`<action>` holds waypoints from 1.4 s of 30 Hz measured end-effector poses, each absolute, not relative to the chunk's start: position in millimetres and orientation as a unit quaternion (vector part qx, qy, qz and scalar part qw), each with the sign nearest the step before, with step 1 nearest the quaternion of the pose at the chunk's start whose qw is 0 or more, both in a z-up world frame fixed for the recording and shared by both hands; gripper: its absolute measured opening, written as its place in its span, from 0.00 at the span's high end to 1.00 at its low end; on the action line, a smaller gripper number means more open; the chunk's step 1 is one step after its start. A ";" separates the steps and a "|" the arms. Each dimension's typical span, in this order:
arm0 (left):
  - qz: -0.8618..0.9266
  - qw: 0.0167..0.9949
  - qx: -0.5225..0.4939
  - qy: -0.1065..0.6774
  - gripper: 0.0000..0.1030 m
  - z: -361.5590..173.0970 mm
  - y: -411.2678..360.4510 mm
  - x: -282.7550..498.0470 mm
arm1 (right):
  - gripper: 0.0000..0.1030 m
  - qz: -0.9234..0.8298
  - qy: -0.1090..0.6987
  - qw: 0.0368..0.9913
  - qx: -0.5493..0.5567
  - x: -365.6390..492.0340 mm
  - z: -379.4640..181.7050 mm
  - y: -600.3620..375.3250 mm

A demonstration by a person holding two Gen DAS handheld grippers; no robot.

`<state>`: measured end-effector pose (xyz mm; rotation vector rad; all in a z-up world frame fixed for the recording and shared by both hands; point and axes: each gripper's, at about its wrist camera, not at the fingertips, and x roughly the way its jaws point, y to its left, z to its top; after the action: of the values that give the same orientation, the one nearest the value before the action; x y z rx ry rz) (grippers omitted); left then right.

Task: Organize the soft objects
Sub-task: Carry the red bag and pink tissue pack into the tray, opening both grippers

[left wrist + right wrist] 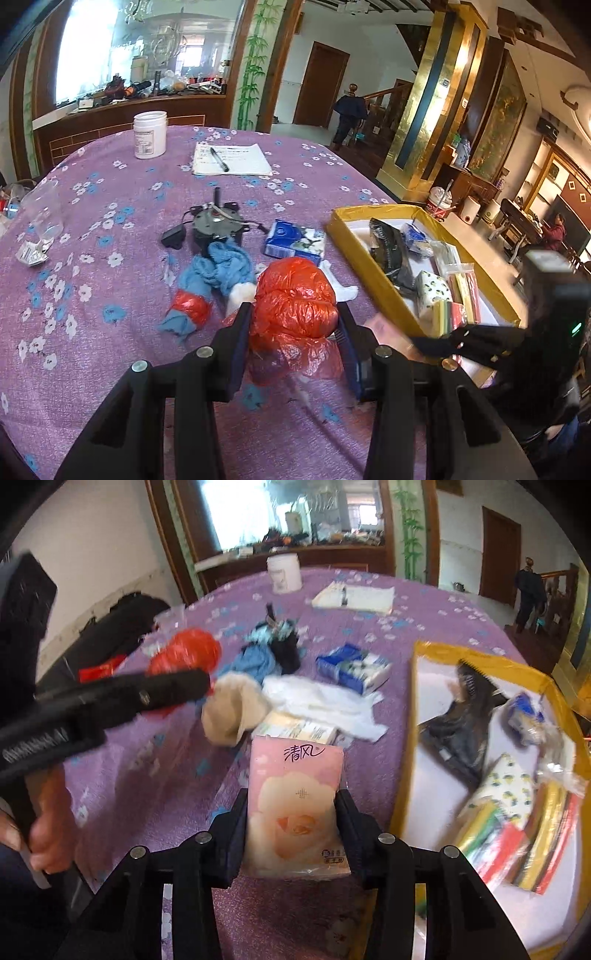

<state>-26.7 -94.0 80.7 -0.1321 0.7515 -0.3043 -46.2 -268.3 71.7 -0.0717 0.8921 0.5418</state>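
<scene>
Grippers first: our left gripper (293,325) has its fingers pressed against both sides of the red plastic bag bundle (295,295), so we're clamped on it, low over the purple tablecloth (110,295). Our right gripper (291,812) is pinching the pink tissue pack (295,805) across its width, the pack standing up between the pads.

We judge both to be light and squashy. The bag is crinkly and slick, so a grip around its fat middle looks safer than one on the loose film trailing below. The tissue pack should give a little under pressure; holding its flat sides, as now, seems right.

Just ahead of the left gripper lie a blue cloth (218,269) and a blue tissue packet (295,242). Ahead of the right one we see a beige cloth (232,712) and a white sheet (325,705).

Off to the right sits the yellow-rimmed box (406,738), already holding packets, and that's likely where these go.
</scene>
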 end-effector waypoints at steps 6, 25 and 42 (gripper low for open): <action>-0.184 0.911 -0.036 0.367 0.59 88.2 -138.3 -21.5 | 0.52 0.212 0.393 0.894 0.015 -43.6 99.0 -321.5; -0.278 0.851 0.038 0.445 0.60 37.3 -306.0 32.1 | 0.51 0.033 0.399 0.911 0.102 0.4 86.5 -465.3; -0.284 0.864 0.038 0.414 0.28 30.6 -302.0 26.4 | 0.24 0.007 0.385 0.916 0.111 2.7 84.1 -476.0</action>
<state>26.4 -302.0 30.6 0.0802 0.8681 -0.5953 2.7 -476.0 84.1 0.2276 0.7921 0.0138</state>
